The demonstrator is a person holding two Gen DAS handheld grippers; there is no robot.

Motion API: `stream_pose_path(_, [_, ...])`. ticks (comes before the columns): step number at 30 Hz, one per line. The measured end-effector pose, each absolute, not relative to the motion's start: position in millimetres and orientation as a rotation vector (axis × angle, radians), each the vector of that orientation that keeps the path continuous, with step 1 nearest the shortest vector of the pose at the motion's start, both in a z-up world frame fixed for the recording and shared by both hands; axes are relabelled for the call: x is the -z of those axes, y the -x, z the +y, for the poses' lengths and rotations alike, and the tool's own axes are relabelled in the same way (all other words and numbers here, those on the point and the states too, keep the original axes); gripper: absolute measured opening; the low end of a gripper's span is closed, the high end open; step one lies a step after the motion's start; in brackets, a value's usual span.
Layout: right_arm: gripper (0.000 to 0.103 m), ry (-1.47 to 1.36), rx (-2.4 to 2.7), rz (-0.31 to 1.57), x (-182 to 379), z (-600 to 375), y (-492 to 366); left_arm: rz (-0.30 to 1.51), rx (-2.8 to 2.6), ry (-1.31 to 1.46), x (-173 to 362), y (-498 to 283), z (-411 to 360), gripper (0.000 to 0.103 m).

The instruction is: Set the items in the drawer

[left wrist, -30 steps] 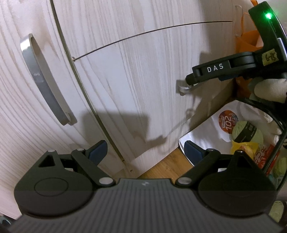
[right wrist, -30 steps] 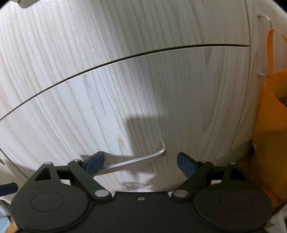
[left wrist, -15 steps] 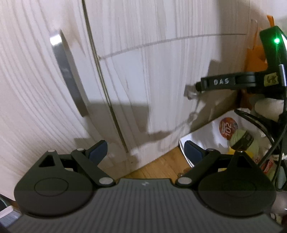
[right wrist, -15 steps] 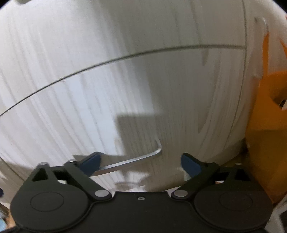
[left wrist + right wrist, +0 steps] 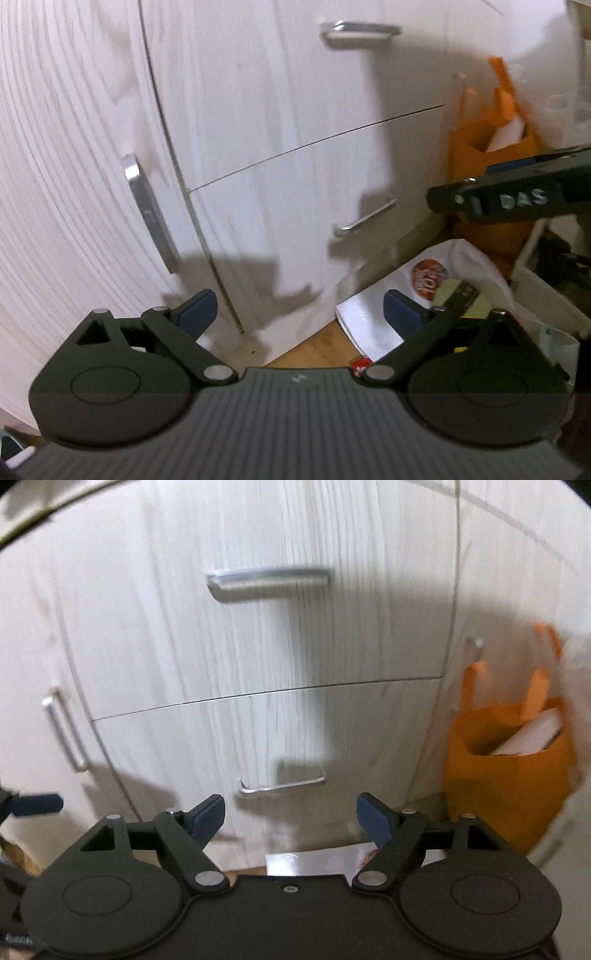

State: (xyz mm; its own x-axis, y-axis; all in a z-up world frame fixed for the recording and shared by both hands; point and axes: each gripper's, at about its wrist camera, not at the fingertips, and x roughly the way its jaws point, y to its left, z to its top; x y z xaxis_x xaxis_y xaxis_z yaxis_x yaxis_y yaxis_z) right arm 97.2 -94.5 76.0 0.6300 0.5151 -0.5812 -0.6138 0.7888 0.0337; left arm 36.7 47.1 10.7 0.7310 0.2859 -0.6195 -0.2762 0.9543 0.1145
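Note:
A pale wood-grain cabinet has two shut drawers. The lower drawer (image 5: 258, 746) has a metal handle (image 5: 282, 785), which also shows in the left wrist view (image 5: 364, 219). The upper drawer's handle (image 5: 267, 583) is above it. My right gripper (image 5: 291, 814) is open and empty, a short way back from the lower handle. My left gripper (image 5: 301, 312) is open and empty, low near the floor. A white plastic bag (image 5: 436, 291) of items, with a green ball of yarn (image 5: 461, 297), lies on the floor at the right.
An orange bag (image 5: 509, 775) with a white box in it stands right of the drawers. A cabinet door with a vertical handle (image 5: 147, 212) is at the left. The floor (image 5: 314, 349) is wood.
Both grippers have pulled back from the cabinet. The right gripper has left the lower drawer's handle, and the upper drawer's handle has come into view. The drawers stay shut.

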Motion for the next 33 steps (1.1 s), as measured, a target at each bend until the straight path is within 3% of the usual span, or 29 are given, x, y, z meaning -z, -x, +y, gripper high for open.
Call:
stream_pose_path(17, [0.091,0.062,-0.747,0.589,-55.1,-129.7,-29.1,0.699,-0.243,0.002,-30.7,-3.9,34.1,0.103])
stream_pose_path(33, [0.091,0.077,-0.725,0.548,-21.6,-117.3,-72.8,0.710,-0.323,-0.046,-25.9,-10.5,22.0,0.103])
